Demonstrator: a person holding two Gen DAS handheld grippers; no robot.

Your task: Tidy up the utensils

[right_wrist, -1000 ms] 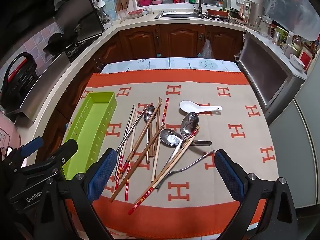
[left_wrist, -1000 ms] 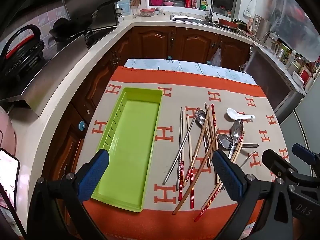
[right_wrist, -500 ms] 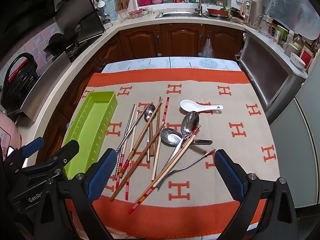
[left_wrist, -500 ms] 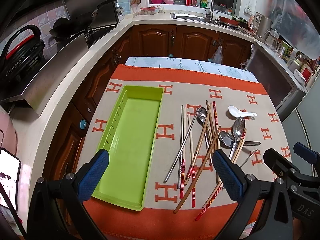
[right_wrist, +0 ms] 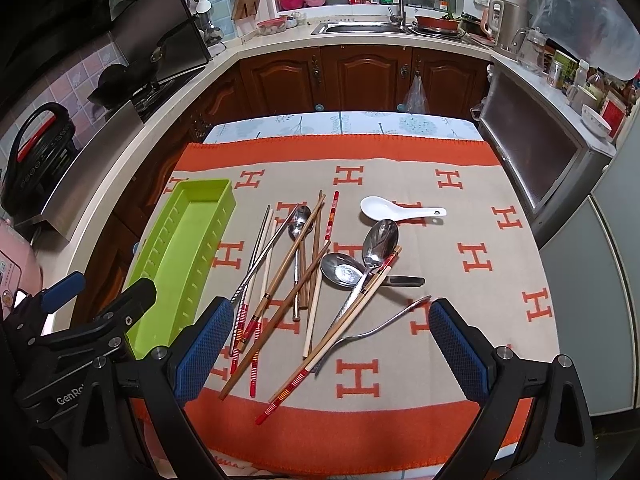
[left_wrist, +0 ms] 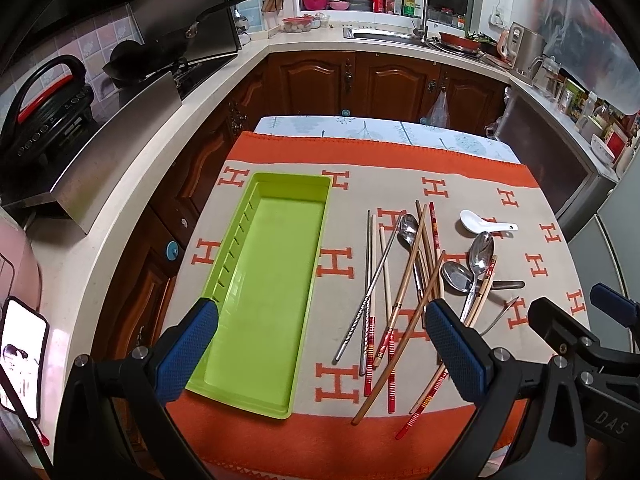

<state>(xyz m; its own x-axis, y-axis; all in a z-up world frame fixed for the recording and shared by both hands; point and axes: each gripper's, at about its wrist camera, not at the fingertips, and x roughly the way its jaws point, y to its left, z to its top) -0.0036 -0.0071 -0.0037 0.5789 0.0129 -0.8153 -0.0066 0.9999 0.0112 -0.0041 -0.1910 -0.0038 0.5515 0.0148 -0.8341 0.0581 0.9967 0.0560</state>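
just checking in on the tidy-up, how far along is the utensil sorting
Nothing looks done yet: the green tray holds no utensils. Nothing is in hand either; the left gripper and right gripper both hang open above the cloth. All of it is left: the chopsticks, metal spoons and white spoon lie loose beside the tray.

Glossy green plastic tray (left_wrist: 264, 280); woven matt cloth (right_wrist: 500, 320) in orange and beige; shiny metal spoons (right_wrist: 378, 244) and fork (right_wrist: 384, 328); smooth wooden chopsticks (right_wrist: 296, 256); glazed white soup spoon (right_wrist: 384, 209); textured blue rubbery pads (right_wrist: 456, 348) on matt black gripper arms
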